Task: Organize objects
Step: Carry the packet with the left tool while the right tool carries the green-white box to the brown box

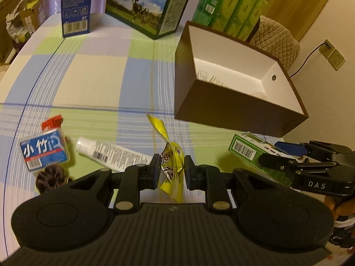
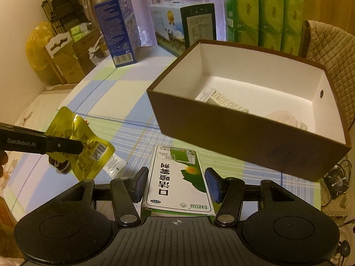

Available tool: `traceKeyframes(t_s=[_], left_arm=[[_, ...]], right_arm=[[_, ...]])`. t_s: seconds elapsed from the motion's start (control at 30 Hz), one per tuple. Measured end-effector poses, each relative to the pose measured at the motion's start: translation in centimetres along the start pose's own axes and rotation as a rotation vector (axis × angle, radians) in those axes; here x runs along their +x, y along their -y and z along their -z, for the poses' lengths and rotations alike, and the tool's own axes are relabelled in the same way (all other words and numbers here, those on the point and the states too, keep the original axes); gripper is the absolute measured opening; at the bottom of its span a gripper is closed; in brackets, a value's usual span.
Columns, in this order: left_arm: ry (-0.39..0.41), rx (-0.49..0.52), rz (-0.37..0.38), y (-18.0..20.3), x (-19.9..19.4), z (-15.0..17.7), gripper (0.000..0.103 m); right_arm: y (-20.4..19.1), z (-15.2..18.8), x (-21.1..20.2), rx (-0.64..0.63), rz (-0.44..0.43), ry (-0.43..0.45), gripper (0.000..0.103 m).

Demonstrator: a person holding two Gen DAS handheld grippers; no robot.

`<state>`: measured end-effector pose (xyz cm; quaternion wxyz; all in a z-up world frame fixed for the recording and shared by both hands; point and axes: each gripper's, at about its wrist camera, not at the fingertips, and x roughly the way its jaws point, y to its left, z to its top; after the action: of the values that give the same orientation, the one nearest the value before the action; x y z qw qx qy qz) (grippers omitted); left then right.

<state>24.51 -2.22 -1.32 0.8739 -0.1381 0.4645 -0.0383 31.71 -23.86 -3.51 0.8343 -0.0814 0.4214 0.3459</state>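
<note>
A crumpled yellow snack packet [image 1: 172, 166] hangs pinched between the pads of my left gripper [image 1: 172, 169], lifted off the checked tablecloth [image 1: 99, 77]. In the right wrist view the yellow packet [image 2: 77, 141] is at the left, with one left-gripper finger [image 2: 64, 146] across it. A green and white medicine box [image 2: 177, 181] is gripped lengthwise by my right gripper [image 2: 176, 182], whose pads press both long sides. The open brown box [image 2: 221, 130] with white inside stands just beyond it and holds a few pale items [image 2: 224, 104].
On the cloth at the left lie a blue floss box [image 1: 44, 153], a white tube [image 1: 111, 153] and a dark round thing [image 1: 52, 177]. A blue carton [image 1: 75, 4], a milk carton [image 1: 146, 6] and green tissue packs [image 1: 230, 11] stand at the back. A quilted chair [image 1: 277, 40] is behind the brown box [image 1: 221, 113].
</note>
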Motion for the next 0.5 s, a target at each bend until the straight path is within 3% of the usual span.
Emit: traceKeyframes(t_s=[0.5], left_arm=[[0.065, 0.083, 0.074, 4.0, -0.5, -4.2, 0.018]], right_arm=[[2.1, -3.2, -3.0, -0.002, 0.005, 0.111, 0.052]])
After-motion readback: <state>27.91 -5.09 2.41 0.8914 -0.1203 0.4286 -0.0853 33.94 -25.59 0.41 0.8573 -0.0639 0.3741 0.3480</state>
